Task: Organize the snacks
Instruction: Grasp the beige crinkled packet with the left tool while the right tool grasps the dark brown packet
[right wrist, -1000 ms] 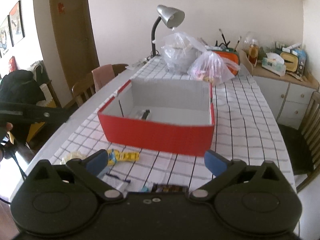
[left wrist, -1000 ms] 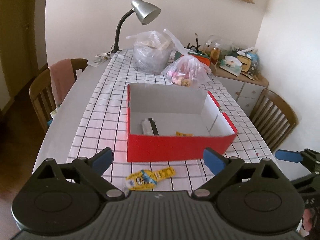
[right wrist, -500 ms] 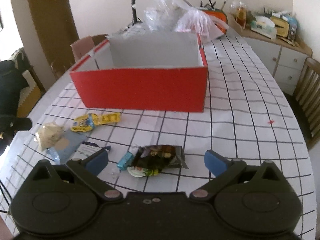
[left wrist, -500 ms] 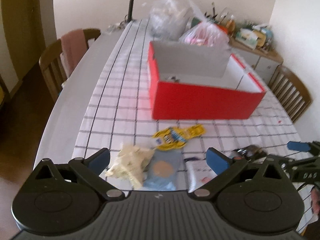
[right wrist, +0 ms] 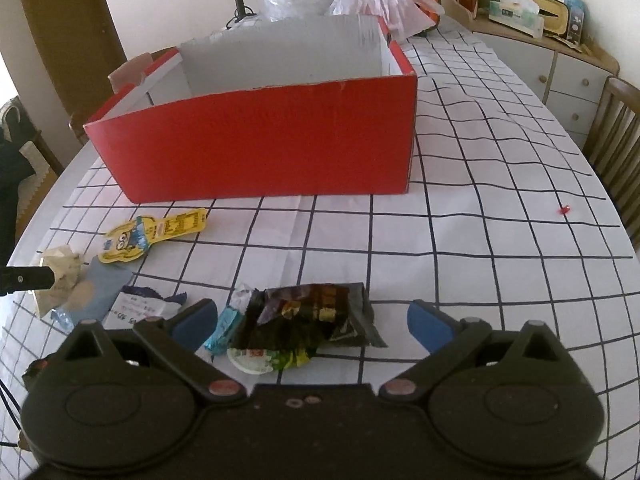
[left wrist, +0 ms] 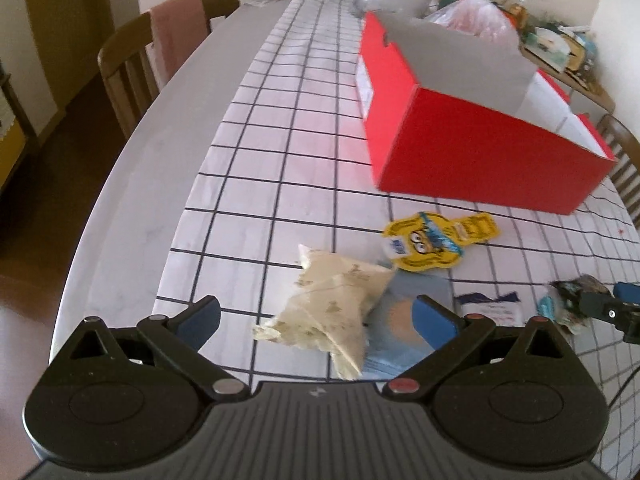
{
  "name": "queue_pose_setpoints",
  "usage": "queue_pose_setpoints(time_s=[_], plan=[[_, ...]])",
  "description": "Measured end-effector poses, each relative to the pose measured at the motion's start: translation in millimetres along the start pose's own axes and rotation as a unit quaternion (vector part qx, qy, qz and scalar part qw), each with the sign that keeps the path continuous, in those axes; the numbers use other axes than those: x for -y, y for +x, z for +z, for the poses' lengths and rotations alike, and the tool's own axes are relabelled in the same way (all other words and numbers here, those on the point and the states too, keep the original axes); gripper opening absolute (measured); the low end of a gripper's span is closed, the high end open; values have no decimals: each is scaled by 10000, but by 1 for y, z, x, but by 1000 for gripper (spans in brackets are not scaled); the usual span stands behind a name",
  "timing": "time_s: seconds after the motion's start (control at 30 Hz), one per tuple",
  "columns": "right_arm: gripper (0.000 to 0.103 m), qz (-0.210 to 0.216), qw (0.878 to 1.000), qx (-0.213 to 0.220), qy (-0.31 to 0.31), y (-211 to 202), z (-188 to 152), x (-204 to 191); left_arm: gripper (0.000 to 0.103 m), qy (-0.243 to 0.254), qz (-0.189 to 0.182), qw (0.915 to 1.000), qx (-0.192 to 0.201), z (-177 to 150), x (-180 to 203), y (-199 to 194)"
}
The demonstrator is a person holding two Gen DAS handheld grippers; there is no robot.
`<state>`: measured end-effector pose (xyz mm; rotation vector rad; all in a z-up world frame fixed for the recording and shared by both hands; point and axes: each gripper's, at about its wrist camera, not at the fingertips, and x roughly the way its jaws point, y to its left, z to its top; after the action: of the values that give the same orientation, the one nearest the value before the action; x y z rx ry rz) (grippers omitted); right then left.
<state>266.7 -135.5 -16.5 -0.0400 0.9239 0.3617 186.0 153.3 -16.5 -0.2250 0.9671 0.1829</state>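
Over tablecloth [left wrist: 280,128], both tools gape wide, holding nothing.

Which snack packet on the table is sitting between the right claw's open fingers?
The dark crinkled packet, alone between the right claw. The yellow cartoon packet lies off left, by the red box.

Both tools have dipped toward the table. The left gripper [left wrist: 318,316] now has the cream packet [left wrist: 332,312] between its spread fingers; the right gripper [right wrist: 310,320] now frames the dark wrapper [right wrist: 312,320], and the red box [right wrist: 260,144] has slid farther ahead.
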Motion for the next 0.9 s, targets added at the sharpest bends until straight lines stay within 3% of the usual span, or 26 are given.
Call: queue_pose_setpoints(time_s=[0.2, 0.37, 0.53, 0.7, 0.9], plan=[[97, -20, 9999, -65, 91, 8, 1, 3, 101, -113, 1, 9999, -78, 5, -6, 13], [86, 16, 9999, -99, 107, 11, 0, 3, 82, -276, -133, 9992, -248, 8, -10, 23], [74, 52, 9999, -90, 62, 12, -1, 0, 77, -265, -171, 9992, -245, 7, -6, 25], [65, 80, 10000, -6, 59, 8, -1, 1, 49, -292, -201, 9991, -227, 7, -7, 22], [55, 42, 9999, 120, 36, 3, -2, 0, 35, -384, -262, 9988, -148, 4, -8, 18]])
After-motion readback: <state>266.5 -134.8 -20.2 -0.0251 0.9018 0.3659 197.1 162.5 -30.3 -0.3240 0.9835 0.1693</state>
